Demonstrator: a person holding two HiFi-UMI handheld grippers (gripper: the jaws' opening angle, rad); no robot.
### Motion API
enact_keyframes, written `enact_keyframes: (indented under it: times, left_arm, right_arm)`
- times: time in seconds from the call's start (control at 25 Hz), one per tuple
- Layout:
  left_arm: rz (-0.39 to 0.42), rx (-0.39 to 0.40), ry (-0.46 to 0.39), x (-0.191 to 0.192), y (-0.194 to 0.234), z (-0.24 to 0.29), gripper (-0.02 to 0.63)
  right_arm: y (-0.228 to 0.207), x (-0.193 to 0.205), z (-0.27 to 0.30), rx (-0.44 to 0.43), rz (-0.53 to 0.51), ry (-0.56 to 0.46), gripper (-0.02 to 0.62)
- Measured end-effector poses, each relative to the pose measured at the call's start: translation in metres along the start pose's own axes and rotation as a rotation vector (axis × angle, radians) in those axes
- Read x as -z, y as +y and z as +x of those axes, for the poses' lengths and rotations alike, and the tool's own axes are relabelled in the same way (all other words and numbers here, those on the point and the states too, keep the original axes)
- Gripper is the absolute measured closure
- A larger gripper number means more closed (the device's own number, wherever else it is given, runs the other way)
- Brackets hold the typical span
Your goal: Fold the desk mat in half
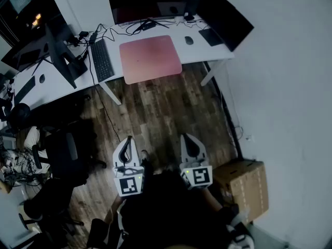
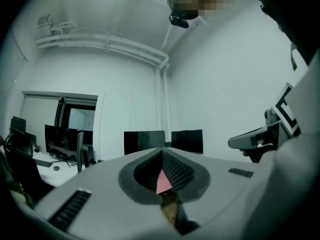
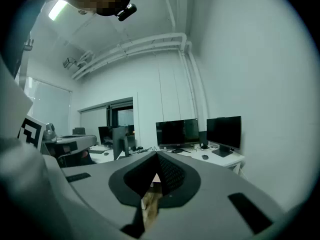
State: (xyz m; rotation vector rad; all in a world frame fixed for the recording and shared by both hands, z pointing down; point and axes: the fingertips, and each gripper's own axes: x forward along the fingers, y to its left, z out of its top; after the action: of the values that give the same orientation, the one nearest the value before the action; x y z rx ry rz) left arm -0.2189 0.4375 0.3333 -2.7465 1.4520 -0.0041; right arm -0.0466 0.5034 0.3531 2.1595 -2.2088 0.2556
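The pink desk mat (image 1: 150,58) lies flat and unfolded on the white desk (image 1: 207,53) at the top of the head view. A sliver of that mat (image 2: 163,181) shows through the jaw gap in the left gripper view. My left gripper (image 1: 128,140) and right gripper (image 1: 188,138) are held side by side close to the person's body. They hang over the wooden floor, well short of the desk. Both are shut with nothing between the jaws. In the left gripper view the jaws (image 2: 161,153) meet, as they do in the right gripper view (image 3: 156,157).
On the desk are a keyboard (image 1: 101,60) left of the mat, a mouse (image 1: 189,40) to its right, and two dark monitors (image 1: 148,3) (image 1: 224,17) behind. A cardboard box (image 1: 244,185) stands by the right wall. An office chair (image 1: 62,157) and more desks are at left.
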Motion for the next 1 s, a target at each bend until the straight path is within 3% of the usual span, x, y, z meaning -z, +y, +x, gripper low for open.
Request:
enact_keyframes:
  times: [0.44, 0.6, 0.64, 0.68, 0.76, 1.0]
  left_arm:
    - [-0.013, 0.001, 0.013, 0.003, 0.007, -0.003, 0.6]
    - [-0.059, 0.002, -0.054, -0.015, 0.014, -0.003, 0.6]
    - [-0.06, 0.001, -0.072, -0.019, 0.017, -0.003, 0.575]
    - [-0.054, -0.001, -0.078, -0.02, 0.021, -0.002, 0.531]
    - [-0.046, 0.001, -0.062, -0.014, 0.028, 0.002, 0.499]
    - [-0.072, 0.042, -0.01, 0.007, 0.05, 0.016, 0.491]
  right_arm:
    - [0.011, -0.005, 0.004, -0.013, -0.004, -0.015, 0.589]
    - [0.014, -0.03, 0.002, -0.003, 0.023, -0.104, 0.588]
    - [0.014, -0.035, 0.003, 0.001, 0.025, -0.124, 0.586]
    - [0.015, -0.037, 0.005, 0.002, 0.021, -0.13, 0.578]
    - [0.018, -0.035, 0.012, -0.001, 0.0, -0.113, 0.475]
    - [0.034, -0.016, 0.036, 0.017, -0.011, -0.056, 0.465]
